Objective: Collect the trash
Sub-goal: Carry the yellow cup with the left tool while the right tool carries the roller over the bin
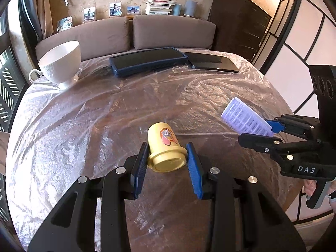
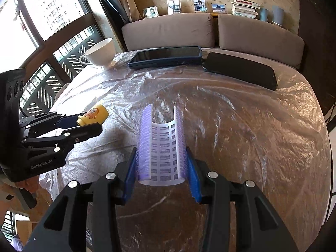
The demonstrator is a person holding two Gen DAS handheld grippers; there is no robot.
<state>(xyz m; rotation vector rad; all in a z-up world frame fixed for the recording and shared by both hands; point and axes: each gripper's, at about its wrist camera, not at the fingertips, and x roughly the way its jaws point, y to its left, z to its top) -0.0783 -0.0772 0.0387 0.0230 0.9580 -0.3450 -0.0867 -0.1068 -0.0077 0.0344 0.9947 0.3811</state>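
A small yellow plastic bottle [image 1: 164, 149] with a cartoon sticker sits between the blue pads of my left gripper [image 1: 167, 149], which is shut on it above the plastic-covered table [image 1: 94, 126]. The same yellow bottle [image 2: 93, 116] and left gripper [image 2: 92, 121] show at the left of the right wrist view. My right gripper [image 2: 161, 153] is shut on a pale purple hair roller [image 2: 161, 145], a ribbed half tube with bristly sides. The roller [image 1: 245, 119] and right gripper [image 1: 258, 129] also appear at the right of the left wrist view.
A white teacup [image 1: 61, 64] stands at the table's far left. A blue-cased tablet [image 1: 148, 61] and a black tablet [image 1: 212, 64] lie at the far edge, before grey sofa cushions [image 1: 172, 31]. A dark cabinet [image 1: 237, 27] stands at the right, windows [image 2: 37, 21] at the left.
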